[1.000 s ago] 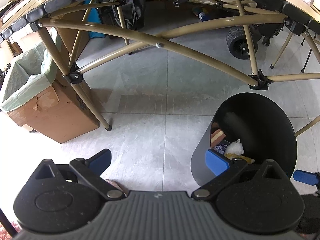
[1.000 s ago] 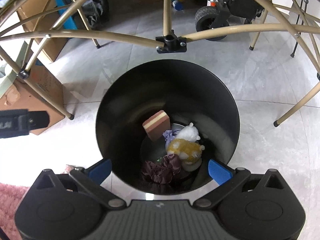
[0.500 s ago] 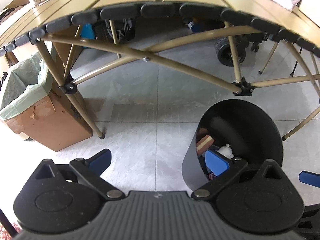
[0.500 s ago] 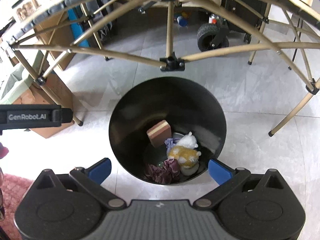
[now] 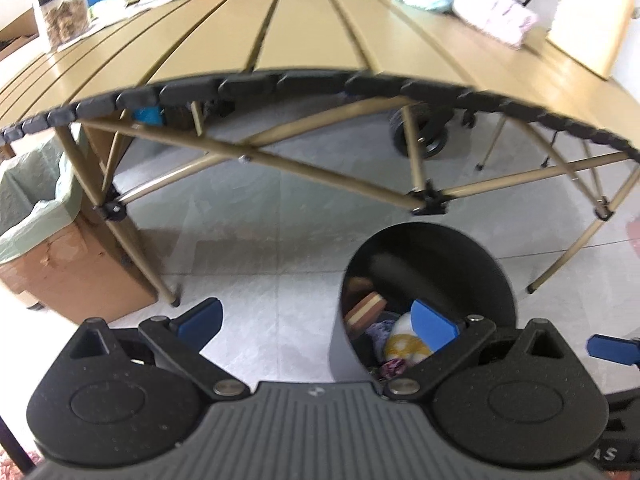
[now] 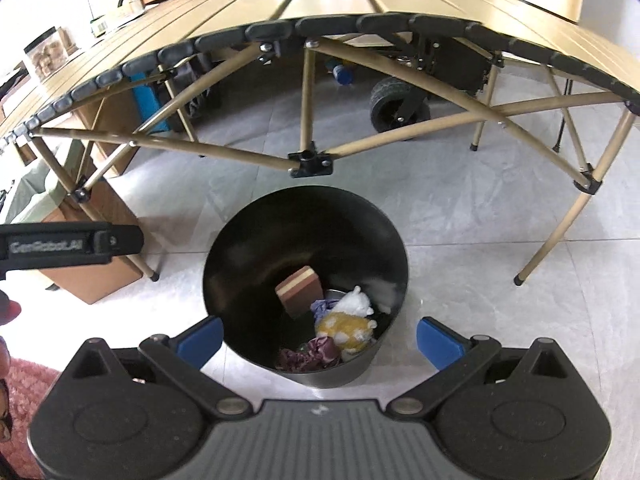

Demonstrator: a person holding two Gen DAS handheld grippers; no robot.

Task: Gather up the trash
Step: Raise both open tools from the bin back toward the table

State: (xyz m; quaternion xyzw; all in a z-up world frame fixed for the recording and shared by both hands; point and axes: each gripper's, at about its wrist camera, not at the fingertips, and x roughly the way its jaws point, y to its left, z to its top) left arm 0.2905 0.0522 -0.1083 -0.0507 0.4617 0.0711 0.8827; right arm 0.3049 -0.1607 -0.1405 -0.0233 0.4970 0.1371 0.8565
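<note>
A black round trash bin [image 6: 240,248] stands on the grey tiled floor in front of a tan folding table [image 6: 360,4]. Inside lie a brown and cream sponge [image 6: 301,289], a yellow and white plush toy [image 6: 349,325], a white plush piece [image 6: 356,301] and crumpled purple wrappers [image 6: 312,354]. My right gripper [image 6: 318,340] hangs open above the bin's near rim, nothing between its blue pads. My left gripper [image 5: 316,322] is open too, empty, left of the bin [image 5: 492,264]. On the tabletop [image 5: 304,28] lie crumpled white wads [image 5: 494,20].
A cardboard box with a green liner [image 5: 36,216] stands left, by a table leg [image 5: 132,248]. Crossed table struts [image 6: 308,160] run just above the bin. A black wheel [image 6: 392,100] sits under the table. Boxes and a jar [image 5: 62,16] rest on the tabletop's far left. Pink rug [image 6: 24,384] at lower left.
Both grippers have risen and drawn back from the bin, so the tabletop has come into view. The bin looks smaller. Both stay open and empty.
</note>
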